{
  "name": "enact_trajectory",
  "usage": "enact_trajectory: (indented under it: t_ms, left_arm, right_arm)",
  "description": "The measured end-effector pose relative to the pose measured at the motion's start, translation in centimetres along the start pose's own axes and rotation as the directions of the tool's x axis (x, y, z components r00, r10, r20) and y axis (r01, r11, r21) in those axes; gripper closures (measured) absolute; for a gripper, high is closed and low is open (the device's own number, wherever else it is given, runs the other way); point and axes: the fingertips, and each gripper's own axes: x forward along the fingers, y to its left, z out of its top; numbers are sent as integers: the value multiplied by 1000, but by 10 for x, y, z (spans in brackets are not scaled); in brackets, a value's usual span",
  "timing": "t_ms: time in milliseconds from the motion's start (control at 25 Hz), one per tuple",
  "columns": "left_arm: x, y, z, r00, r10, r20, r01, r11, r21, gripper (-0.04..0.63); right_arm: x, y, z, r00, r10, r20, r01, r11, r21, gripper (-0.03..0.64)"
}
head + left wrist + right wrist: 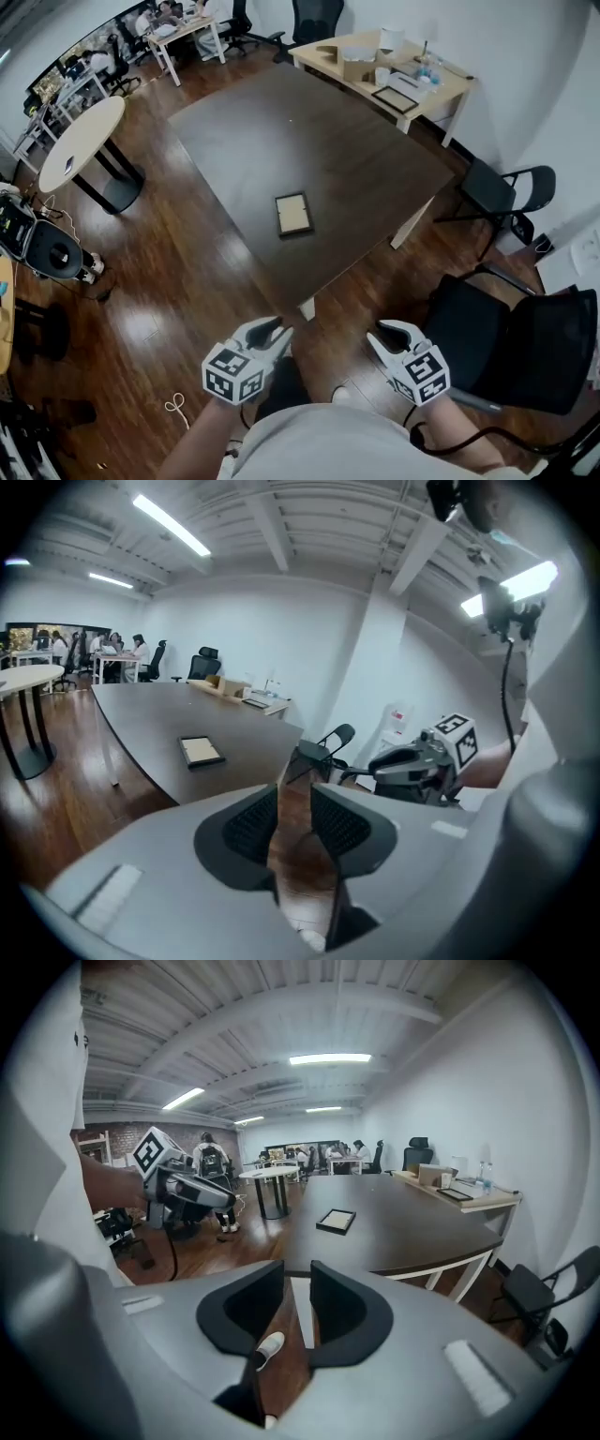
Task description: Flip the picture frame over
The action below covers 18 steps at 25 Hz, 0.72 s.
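Picture frame [293, 214] flat on the dark table [356, 159], towards the corner nearest the person, well in from every edge. Dark border, pale panel facing up; front or back not determinable. Long sides roughly in line with the table's left edge in the head view.

Left gripper [277, 328] held low in front of the body, above the wooden floor [187, 272], short of the table corner and well apart from the frame. Jaws slightly spread, a narrow gap between the ribbed pads, only floor showing through. Marker cube at the rear, facing the head camera.

Right gripper [375, 336] level with the left one, also off the table and well apart from the frame. Jaws parted by a similar narrow gap; floor and a white shoe [268, 1344] visible through it. Both grippers aimed towards the table, tips angled slightly inward.

Surroundings: black office chair [506, 347] just beside the right gripper; black folding chair [497, 192] at the table's right corner. Round pale table [84, 141] to the left, apart from the dark one. Light wooden desk [450, 80] against the far wall, carrying boxes, bottles and a second frame [395, 98]. People seated at desks in the far left corner.
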Motion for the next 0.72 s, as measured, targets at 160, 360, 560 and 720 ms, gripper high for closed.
enact_trajectory:
  t_ms: [160, 360, 560, 720]
  left_arm:
    - [-44, -65, -16, 998, -24, 51, 25, 999, -29, 485]
    - [-89, -117, -21, 997, 10, 78, -10, 1000, -8, 486]
    - [-84, -139, -28, 996, -34, 88, 32, 999, 25, 492]
    - [-90, -155, -23, 993, -65, 97, 59, 996, 64, 494]
  right_arm:
    - [-37, 28, -3, 998, 57, 33, -56, 998, -31, 524]
    - [-74, 62, 6, 989, 116, 91, -111, 992, -58, 525]
    - [-91, 66, -6, 993, 92, 75, -86, 993, -78, 525]
    - [-104, 75, -4, 993, 78, 91, -71, 994, -80, 525]
